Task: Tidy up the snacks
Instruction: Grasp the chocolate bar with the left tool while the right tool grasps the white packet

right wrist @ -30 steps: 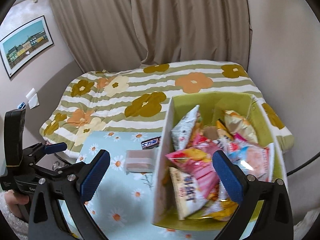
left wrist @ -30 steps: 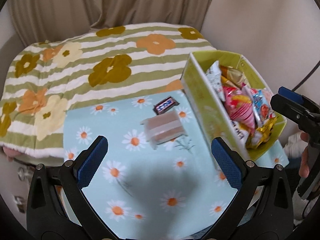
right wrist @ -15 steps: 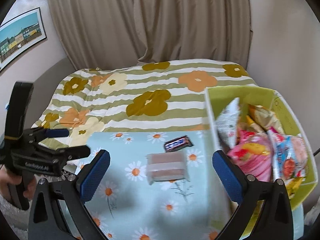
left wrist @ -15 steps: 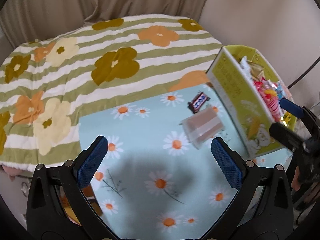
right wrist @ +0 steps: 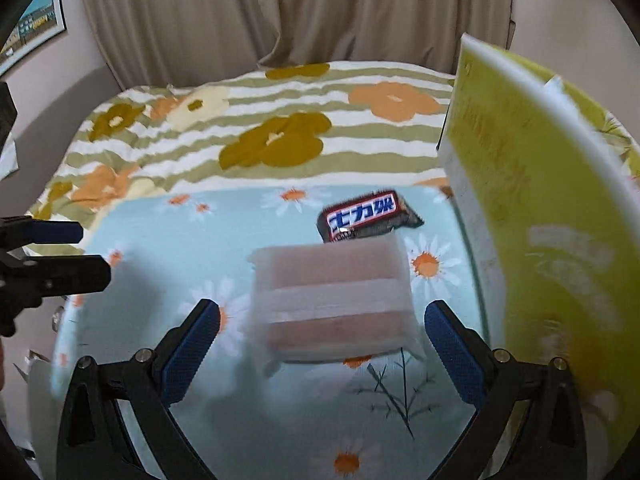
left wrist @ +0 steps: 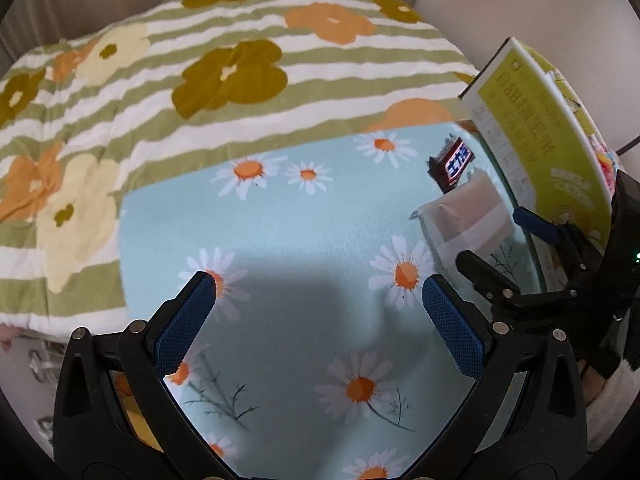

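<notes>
- Right tool stood wide open, and I saw the wafer pack on the daisy cloth ahead of its tips.
- Left tool gaped wide, empty.
- Chocolate bar lay just behind the pack, beside the yellow box.

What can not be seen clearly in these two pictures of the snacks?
- Contents of the yellow-green cardboard box: hidden behind its near wall in the right wrist view; only a sliver shows in the left wrist view.
- Pale translucent wrapped pack of pinkish-brown snacks: motion-blurred in the right wrist view, no label readable.
- Dark chocolate bar wrapper: its near edge is covered by the pack.
</notes>
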Motion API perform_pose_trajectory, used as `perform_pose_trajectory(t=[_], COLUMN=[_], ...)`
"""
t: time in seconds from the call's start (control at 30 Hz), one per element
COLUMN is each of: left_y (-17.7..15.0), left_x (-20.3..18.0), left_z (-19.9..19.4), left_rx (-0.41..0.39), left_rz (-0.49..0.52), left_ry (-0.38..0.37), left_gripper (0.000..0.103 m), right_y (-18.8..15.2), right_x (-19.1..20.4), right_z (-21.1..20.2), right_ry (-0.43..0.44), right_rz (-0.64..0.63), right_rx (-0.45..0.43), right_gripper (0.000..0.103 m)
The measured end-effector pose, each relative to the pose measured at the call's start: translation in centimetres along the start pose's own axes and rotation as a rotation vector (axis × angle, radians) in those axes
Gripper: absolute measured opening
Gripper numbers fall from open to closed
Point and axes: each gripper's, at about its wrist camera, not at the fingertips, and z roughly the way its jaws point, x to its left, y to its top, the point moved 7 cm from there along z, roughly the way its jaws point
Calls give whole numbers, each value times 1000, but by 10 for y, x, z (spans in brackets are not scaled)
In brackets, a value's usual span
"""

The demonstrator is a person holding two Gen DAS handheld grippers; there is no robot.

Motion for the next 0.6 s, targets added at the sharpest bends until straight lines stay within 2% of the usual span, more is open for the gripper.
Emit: perform_pose_trajectory(t=[0.27,0.47,0.6], left_y=[20,58,79], left_x=[-18,-47,-76], left_z=[24,41,60], left_rx=[2,-7,20], left_rz=[58,179,286], left_ry=[-27,-68,-111], left_gripper=[102,102,102], right_y=[-1,-3,-3], right_x=[-4,-6,-3], right_z=[15,17,18], right_ry=[4,-5,-24], right_rz=[13,11,-9], right_rx=[-9,-24,-32], right_gripper=[102,101,95])
